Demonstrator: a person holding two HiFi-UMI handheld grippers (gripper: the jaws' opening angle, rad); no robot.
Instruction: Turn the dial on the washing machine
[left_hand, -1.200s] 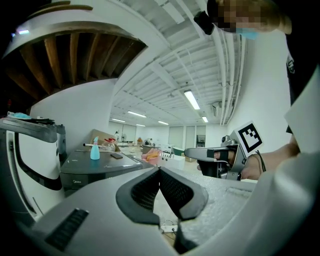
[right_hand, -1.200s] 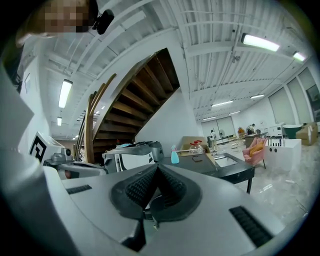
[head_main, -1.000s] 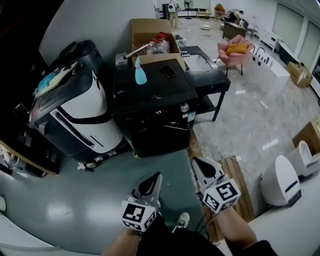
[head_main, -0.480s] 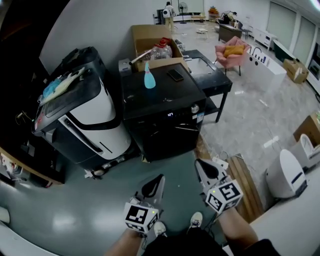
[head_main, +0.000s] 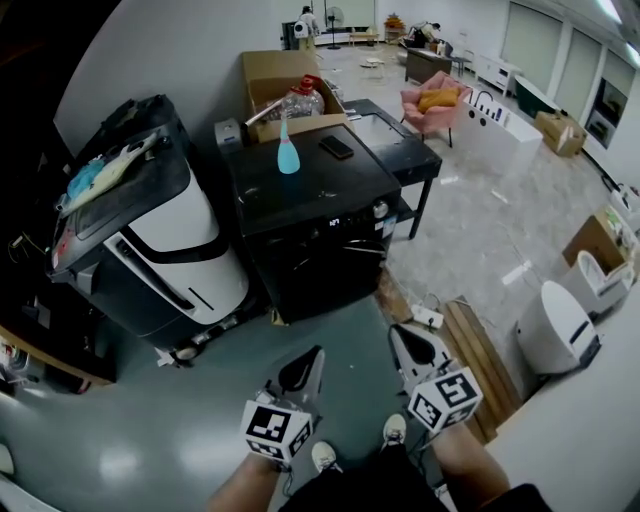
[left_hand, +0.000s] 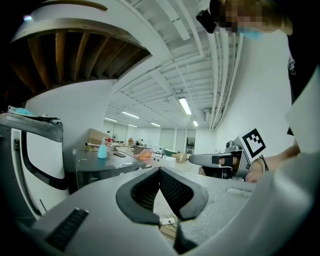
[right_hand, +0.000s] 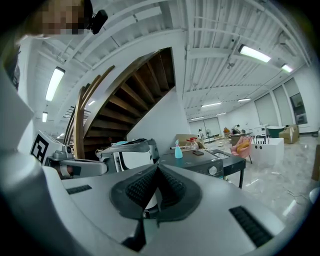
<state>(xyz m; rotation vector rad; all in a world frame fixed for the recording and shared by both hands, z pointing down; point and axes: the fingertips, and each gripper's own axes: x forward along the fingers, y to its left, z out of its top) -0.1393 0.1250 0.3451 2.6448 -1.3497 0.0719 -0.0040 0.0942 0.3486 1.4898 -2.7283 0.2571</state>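
The black washing machine (head_main: 318, 225) stands in the middle of the head view, with its round silver dial (head_main: 380, 209) at the right end of the front panel. The dial (right_hand: 213, 170) also shows in the right gripper view. Both grippers hang low over the grey floor, well short of the machine. My left gripper (head_main: 316, 353) is shut with nothing in it, and so is my right gripper (head_main: 394, 331). In the left gripper view the jaws (left_hand: 159, 170) meet, and the machine (left_hand: 100, 167) stands far off on the left.
A blue spray bottle (head_main: 287, 150) and a phone (head_main: 336, 147) lie on the machine's top. A white and black unit (head_main: 160, 240) stands to its left, a black table (head_main: 400, 140) and a cardboard box (head_main: 275, 80) behind. A wooden pallet (head_main: 478, 360) and a power strip (head_main: 428, 317) lie to the right.
The head view has swung slightly, and a second shoe now shows at the bottom. Both grippers stay shut, low in front of the machine.
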